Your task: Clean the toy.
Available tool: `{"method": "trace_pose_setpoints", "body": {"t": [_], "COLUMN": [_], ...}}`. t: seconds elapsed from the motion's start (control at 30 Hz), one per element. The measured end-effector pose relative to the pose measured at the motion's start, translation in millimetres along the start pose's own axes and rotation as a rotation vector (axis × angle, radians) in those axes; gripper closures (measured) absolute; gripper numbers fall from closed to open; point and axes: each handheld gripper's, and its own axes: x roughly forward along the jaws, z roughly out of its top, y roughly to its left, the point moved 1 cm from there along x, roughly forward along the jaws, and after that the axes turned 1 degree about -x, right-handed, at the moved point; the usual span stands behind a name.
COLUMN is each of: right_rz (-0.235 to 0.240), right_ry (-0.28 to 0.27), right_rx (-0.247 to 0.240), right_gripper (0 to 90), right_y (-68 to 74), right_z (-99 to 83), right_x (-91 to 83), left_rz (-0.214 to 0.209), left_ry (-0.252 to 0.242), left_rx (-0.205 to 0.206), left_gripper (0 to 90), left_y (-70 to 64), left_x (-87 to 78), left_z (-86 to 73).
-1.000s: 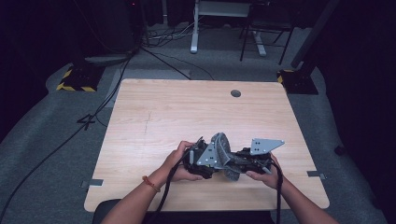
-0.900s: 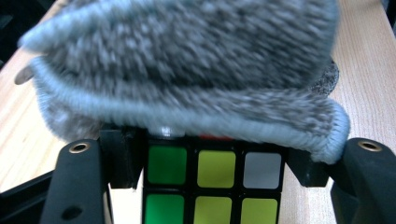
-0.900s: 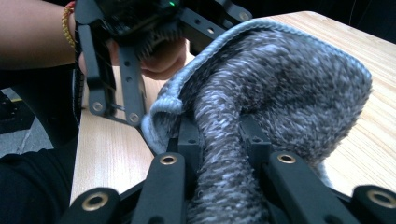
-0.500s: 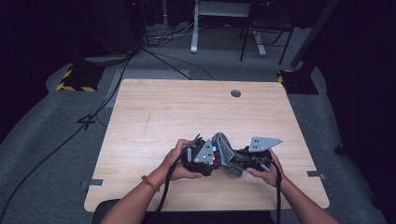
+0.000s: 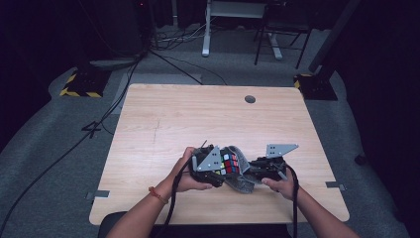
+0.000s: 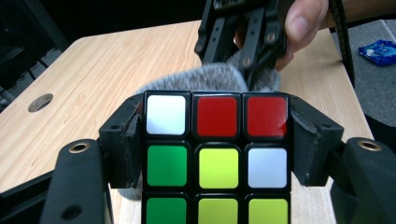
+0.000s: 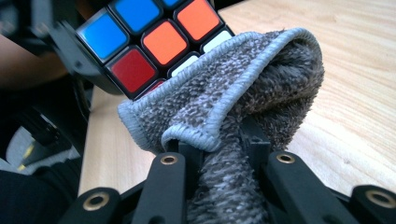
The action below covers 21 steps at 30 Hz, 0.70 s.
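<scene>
Both forearms are bare, with no sleeves. The person's left wrist carries a thin orange-red band [image 5: 154, 194]. The left gripper [image 5: 210, 165] is black, with a grey three-cornered plate [image 5: 209, 159] on top dotted with small holes, and a black cable [image 5: 174, 203] trails from it. The right gripper [image 5: 265, 166] is black too, bears a like grey plate [image 5: 280, 148] and trails its own black cable [image 5: 295, 198]. Seen close, each gripper's black jaws have matte, rounded arms set with brass-coloured rivets [image 6: 79, 148], and worn black padding [image 6: 133, 135] lines their inner faces.
</scene>
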Motion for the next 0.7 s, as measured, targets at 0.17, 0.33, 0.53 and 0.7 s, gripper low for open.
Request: {"method": "trace_pose_setpoints", "body": {"t": [0.17, 0.33, 0.53, 0.7], "right_rz": [0.007, 0.007, -0.015, -0.048], "right_ry": [-0.039, -0.057, -0.043, -0.031], "right_rx": [0.006, -0.002, -0.023, -0.044], "right_gripper": [76.0, 76.2, 76.2, 76.2], "right_y": [-0.8, 0.6, 3.3, 5.1], "right_z": [2.8, 5.2, 7.3, 8.9], "right_x": [-6.7, -9.8, -9.4, -9.1], "left_rz": [0.009, 0.03, 0.033, 0.034], "left_ry": [0.025, 0.106, 0.147, 0.138], "left_rx": [0.002, 0.035, 0.036, 0.017], "left_gripper": [31.9, 32.1, 32.7, 33.2], "left_y": [0.8, -1.9, -1.5, -0.4], "left_x": [1.9, 10.5, 17.5, 16.7], "left_z": [-1.5, -3.2, -5.4, -5.2]}}
